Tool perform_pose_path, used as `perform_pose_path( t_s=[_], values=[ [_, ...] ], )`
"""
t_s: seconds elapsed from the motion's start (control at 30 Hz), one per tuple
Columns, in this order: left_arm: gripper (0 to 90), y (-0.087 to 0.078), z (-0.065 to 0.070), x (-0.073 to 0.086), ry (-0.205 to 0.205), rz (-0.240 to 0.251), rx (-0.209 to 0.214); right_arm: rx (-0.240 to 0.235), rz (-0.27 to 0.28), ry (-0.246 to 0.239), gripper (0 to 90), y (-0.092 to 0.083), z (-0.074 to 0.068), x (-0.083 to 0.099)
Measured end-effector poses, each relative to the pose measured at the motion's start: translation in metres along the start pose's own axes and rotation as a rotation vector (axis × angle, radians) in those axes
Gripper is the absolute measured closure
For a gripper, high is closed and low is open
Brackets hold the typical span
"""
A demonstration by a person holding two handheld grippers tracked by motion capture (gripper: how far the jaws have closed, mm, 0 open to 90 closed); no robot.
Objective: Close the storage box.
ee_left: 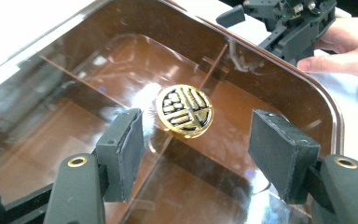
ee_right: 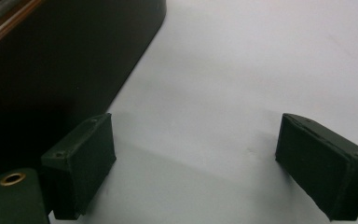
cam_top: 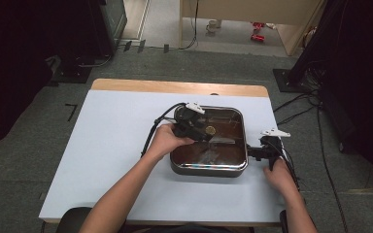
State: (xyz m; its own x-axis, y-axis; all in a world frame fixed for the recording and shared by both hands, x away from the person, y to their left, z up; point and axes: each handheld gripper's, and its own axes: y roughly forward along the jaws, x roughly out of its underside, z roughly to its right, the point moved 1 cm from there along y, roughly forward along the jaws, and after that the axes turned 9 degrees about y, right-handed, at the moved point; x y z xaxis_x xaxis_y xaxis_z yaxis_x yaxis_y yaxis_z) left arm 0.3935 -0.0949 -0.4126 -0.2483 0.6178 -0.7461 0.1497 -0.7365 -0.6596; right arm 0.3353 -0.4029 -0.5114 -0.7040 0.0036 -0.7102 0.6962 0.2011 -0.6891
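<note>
A square metal pan (cam_top: pixel 209 167) with a brown, glossy lid sits right of centre in the high view, on the white counter (cam_top: pixel 111 145). The round gold knob (ee_left: pixel 184 110) at the lid's middle lies between the fingers (ee_left: pixel 121 149) of the left gripper (ee_left: pixel 196 154), which stand about half open with clear gaps on both sides, gripping nothing. By my reading, the lid is seated on the pan and the grip on the knob is not yet made or is just let go.

The right gripper (cam_top: pixel 267 151) rests at the pan's right edge, its fingers (ee_right: pixel 81 163) wide apart over bare counter, holding nothing. The counter's left half offers open room; the right counter edge is near the pan.
</note>
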Motion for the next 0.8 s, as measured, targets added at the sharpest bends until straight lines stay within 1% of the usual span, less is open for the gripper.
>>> perform_pose_path(
  t_s=[0.27,0.37,0.47,0.7,0.8],
  values=[
    [35.4,-0.023,0.005,0.010,-0.007,0.020,-0.049,0.000,0.001,0.001,11.3,0.000,0.000,0.000],
    [35.2,-0.034,0.005,0.016,-0.011,0.037,-0.071,0.000,0.000,0.001,11.3,0.000,0.000,0.000],
    [35.1,-0.043,0.005,0.023,-0.024,0.052,-0.089,0.000,0.001,-0.002,11.3,0.000,0.000,0.000],
    [35.1,-0.061,0.005,0.038,-0.036,0.068,-0.147,-0.001,0.001,-0.001,11.2,0.000,0.000,0.000],
    [34.7,-0.067,0.006,0.044,-0.042,0.070,-0.163,-0.001,0.001,0.001,11.2,0.000,0.000,0.000]
  ],
)
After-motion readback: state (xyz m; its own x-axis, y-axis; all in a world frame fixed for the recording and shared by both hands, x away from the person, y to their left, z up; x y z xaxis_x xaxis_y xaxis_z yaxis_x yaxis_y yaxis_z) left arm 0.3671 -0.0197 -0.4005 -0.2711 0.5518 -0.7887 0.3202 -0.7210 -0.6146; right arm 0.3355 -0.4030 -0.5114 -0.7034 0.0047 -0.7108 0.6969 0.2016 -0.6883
